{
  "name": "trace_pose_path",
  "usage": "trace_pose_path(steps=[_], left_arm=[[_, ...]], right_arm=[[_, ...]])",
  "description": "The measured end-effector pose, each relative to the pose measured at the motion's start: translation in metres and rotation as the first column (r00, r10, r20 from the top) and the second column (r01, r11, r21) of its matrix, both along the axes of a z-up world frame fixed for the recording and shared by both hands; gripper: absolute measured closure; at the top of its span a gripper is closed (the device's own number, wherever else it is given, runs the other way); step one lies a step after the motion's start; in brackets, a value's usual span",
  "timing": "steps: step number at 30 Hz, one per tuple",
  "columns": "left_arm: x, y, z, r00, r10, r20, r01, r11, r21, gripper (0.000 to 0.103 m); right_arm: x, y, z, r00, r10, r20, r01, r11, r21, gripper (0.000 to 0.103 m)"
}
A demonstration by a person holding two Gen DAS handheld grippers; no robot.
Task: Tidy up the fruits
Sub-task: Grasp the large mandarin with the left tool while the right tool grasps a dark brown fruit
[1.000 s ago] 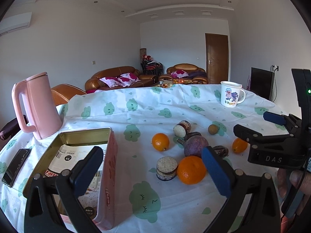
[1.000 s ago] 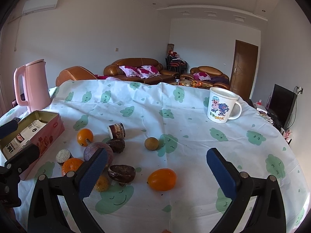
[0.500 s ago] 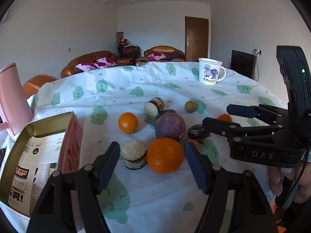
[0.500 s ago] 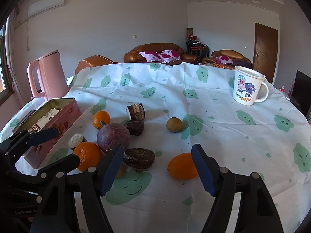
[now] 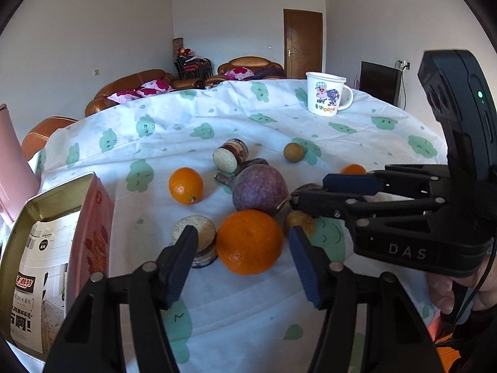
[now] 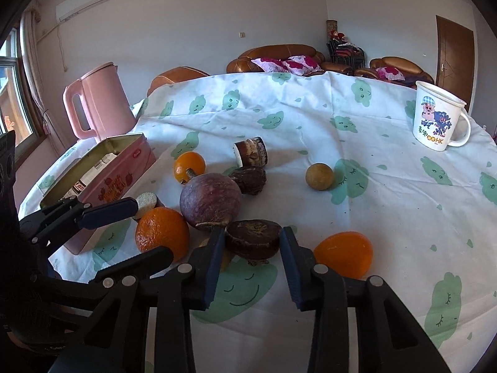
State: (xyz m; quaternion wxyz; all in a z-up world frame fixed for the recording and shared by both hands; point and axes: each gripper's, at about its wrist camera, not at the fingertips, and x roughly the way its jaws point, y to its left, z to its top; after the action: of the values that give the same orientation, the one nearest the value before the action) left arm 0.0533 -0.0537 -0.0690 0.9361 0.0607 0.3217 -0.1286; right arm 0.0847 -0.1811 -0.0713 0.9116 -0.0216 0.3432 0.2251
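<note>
Left gripper (image 5: 242, 259): black plastic scissor-linkage frame, two long fingers.
Left pads (image 5: 178, 267): dark blue ribbed strips on the inner faces.
Pivots: round silver pin heads along each linkage.
Right gripper (image 5: 306, 191): same black frame and blue pads; white raised letters "DAS" on the body side.
Right housing (image 5: 459, 115): black camera block at 2 o'clock in the left wrist view, one green light lit.
Cable (image 5: 483, 283): thin, black, at 4 o'clock there.
</note>
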Motion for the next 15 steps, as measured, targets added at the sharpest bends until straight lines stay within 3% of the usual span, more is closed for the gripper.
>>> trace_pose_path(steps=[7,10,15], left_arm=[[-0.0044,0.0,0.0005,1.0,-0.027,0.016,0.027,1.0,-0.016,0.062],[-0.0039,-0.001,0.0002,1.0,-0.026,0.017,0.027,1.0,-0.009,0.062],[-0.0028,-0.0015,0.0005,1.0,-0.029,0.01,0.029,1.0,-0.006,0.057]], right_arm=[[-0.0064,-0.0048,0.005,0.998,-0.029,0.052,0.029,1.0,-0.001,0.07],[-0.0086,-0.0065,0.0067,0.997,-0.038,0.071,0.038,0.999,0.004,0.075],[-0.0078,-0.0068,0.0061,0.997,-0.038,0.069,0.038,0.999,0.004,0.075]])
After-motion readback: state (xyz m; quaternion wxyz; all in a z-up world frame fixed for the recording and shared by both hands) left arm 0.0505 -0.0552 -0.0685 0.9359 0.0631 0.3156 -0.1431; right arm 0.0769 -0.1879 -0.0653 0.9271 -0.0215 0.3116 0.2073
